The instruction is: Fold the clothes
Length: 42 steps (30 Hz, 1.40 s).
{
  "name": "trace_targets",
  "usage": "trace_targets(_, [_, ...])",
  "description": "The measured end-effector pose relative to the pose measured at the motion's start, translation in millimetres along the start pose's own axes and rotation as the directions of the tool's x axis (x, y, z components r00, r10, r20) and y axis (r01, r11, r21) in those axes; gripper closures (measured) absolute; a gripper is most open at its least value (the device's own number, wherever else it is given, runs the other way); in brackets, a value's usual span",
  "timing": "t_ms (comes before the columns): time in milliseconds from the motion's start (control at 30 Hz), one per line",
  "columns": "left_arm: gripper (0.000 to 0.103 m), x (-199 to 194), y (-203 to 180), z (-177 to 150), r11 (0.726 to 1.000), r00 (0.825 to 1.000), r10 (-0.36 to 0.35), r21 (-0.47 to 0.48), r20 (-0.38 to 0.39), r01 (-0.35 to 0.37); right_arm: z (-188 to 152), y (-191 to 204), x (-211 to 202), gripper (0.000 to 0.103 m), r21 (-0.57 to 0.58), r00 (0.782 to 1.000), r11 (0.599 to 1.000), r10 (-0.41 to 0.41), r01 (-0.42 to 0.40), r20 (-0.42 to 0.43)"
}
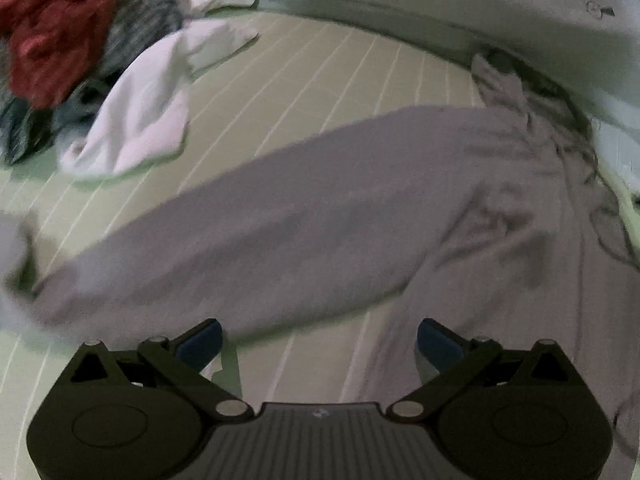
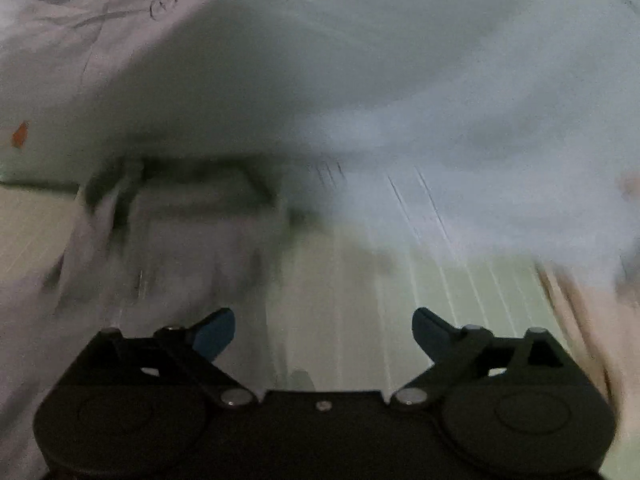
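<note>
Clothes remain mostly unfolded: a heap (image 1: 76, 52) lies far left on the striped bedsheet (image 1: 320, 80), a pale grey garment (image 1: 304, 224) spread centre, partly laid out. Left gripper (image 1: 319, 340) and right gripper (image 2: 323, 330) both gape wide, holding nothing.

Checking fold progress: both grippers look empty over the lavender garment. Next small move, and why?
Probably bring the left gripper down to pinch the lower edge of the folded-over lavender garment. Its fingers stand wide apart with nothing between them, just above that edge on the striped sheet. The right gripper is also open and its view is too blurred to aim.
</note>
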<state>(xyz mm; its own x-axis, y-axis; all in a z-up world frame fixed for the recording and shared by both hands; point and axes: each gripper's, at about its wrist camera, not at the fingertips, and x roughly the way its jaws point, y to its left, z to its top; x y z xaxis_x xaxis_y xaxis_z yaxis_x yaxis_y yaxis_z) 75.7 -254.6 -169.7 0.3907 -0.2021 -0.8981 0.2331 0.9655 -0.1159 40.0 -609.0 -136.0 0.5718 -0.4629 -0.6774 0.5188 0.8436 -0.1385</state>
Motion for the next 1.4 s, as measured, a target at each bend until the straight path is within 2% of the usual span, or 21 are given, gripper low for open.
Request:
trace_targets(133, [0.001,-11.0,21.8,-27.5,0.997,0.998,-0.028,-0.073,-0.054,0.024,-92.4,-8.0,-67.0,0.006,0.033,0.988,0.999,0.015,-0.010,-0.151])
trace_targets(233, [0.004,-20.0,32.1,-46.9,0.989,0.995,-0.079,-0.129,-0.066,0.070,-137.1,-22.8,-101.8,0.006,0.130,0.971,0.991,0.046,-0.016,-0.233])
trace_targets(333, [0.018,-28.1,32.5,-62.2,0.984,0.992,-0.119,-0.143,-0.052,0.110,-172.8,-33.5,-128.0,0.006,0.233,0.952,0.972,0.090,-0.021,-0.293])
trace_targets(433, [0.041,-35.4,30.4,-77.1,0.974,0.985,-0.172,-0.153,-0.031,0.165,-197.2,-37.9,-142.9,0.006,0.296,0.940,0.954,0.139,-0.043,-0.311])
trace_targets(500, [0.067,-38.3,31.6,-89.3,0.960,0.977,-0.212,-0.190,-0.023,0.204,-198.3,-38.8,-141.2,0.007,0.306,0.938,0.949,0.171,-0.074,-0.302])
trace_targets(533, [0.074,-39.6,32.5,-96.1,0.952,0.973,-0.231,-0.212,-0.020,0.222,-199.7,-39.8,-142.6,0.009,0.310,0.936,0.946,0.188,-0.092,-0.297])
trace_targets(567, [0.096,-39.3,34.1,-102.6,0.944,0.969,-0.245,-0.232,-0.024,0.233,-202.1,-41.9,-147.2,0.010,0.317,0.933,0.941,0.212,-0.115,-0.291])
trace_targets(667, [0.098,-42.6,40.4,-122.1,0.910,0.953,-0.301,-0.306,-0.023,0.280,-205.4,-48.2,-154.8,0.029,0.363,0.913,0.913,0.299,-0.188,-0.279])
trace_targets(733, [0.098,-47.7,44.0,-132.6,0.881,0.941,-0.337,-0.361,-0.030,0.304,-207.6,-52.4,-159.9,0.083,0.393,0.896,0.889,0.355,-0.234,-0.268])
trace_targets(800, [0.099,-57.3,43.1,-141.4,0.861,0.933,-0.358,-0.395,-0.025,0.320,-210.0,-61.1,-163.1,0.088,0.457,0.868,0.845,0.425,-0.278,-0.258])
trace_targets(867, [0.099,-70.6,40.4,-149.0,0.855,0.933,-0.358,-0.408,-0.016,0.321,-207.6,-73.9,-171.1,0.089,0.487,0.864,0.822,0.447,-0.295,-0.231])
trace_targets(900, [0.099,-77.9,39.0,-152.2,0.853,0.935,-0.355,-0.414,-0.011,0.319,-204.5,-79.3,-176.1,0.089,0.473,0.873,0.831,0.434,-0.293,-0.223])
trace_targets(1033, [0.098,-89.9,27.1,-161.3,0.910,0.967,-0.243,-0.365,-0.081,0.198,-202.6,-87.6,-180.2,0.085,0.379,0.895,0.893,0.358,-0.245,-0.267])
trace_targets(1067, [0.090,-92.1,24.1,-163.1,0.928,0.974,-0.205,-0.336,-0.098,0.161,-203.1,-86.4,-177.5,0.082,0.353,0.898,0.907,0.336,-0.227,-0.285])
trace_targets(1133, [0.073,-104.6,25.9,-164.0,0.939,0.982,-0.174,-0.312,-0.076,0.143,-200.4,-80.7,-175.7,0.065,0.328,0.910,0.921,0.305,-0.208,-0.280])
trace_targets(1167, [0.054,-111.9,27.9,-163.4,0.942,0.985,-0.165,-0.306,-0.057,0.141,-198.2,-77.0,-175.6,0.057,0.322,0.918,0.925,0.293,-0.201,-0.267])
trace_targets(1200, [0.035,-121.0,32.2,-162.1,0.943,0.989,-0.147,-0.305,-0.021,0.134,-195.9,-73.3,-175.6,0.040,0.317,0.925,0.928,0.281,-0.195,-0.255])
trace_targets(1233, [0.027,-129.1,35.4,-160.4,0.945,0.992,-0.126,-0.303,0.020,0.126,-193.6,-69.7,-175.5,0.022,0.311,0.932,0.932,0.269,-0.188,-0.242])
trace_targets(1267, [0.017,-136.7,39.7,-158.2,0.949,0.993,-0.102,-0.293,0.056,0.114,-190.4,-64.7,-175.4,0.014,0.300,0.940,0.936,0.255,-0.181,-0.228])
trace_targets(1300, [0.011,-144.3,44.1,-155.9,0.954,0.993,-0.079,-0.283,0.093,0.102,-185.6,-57.1,-175.1,0.001,0.281,0.948,0.943,0.239,-0.175,-0.212])
trace_targets(1400, [0.001,-150.1,60.4,-144.0,0.967,0.991,-0.048,-0.244,0.123,0.078,-174.8,-29.9,-171.3,0.000,0.228,0.948,0.952,0.250,-0.203,-0.198])
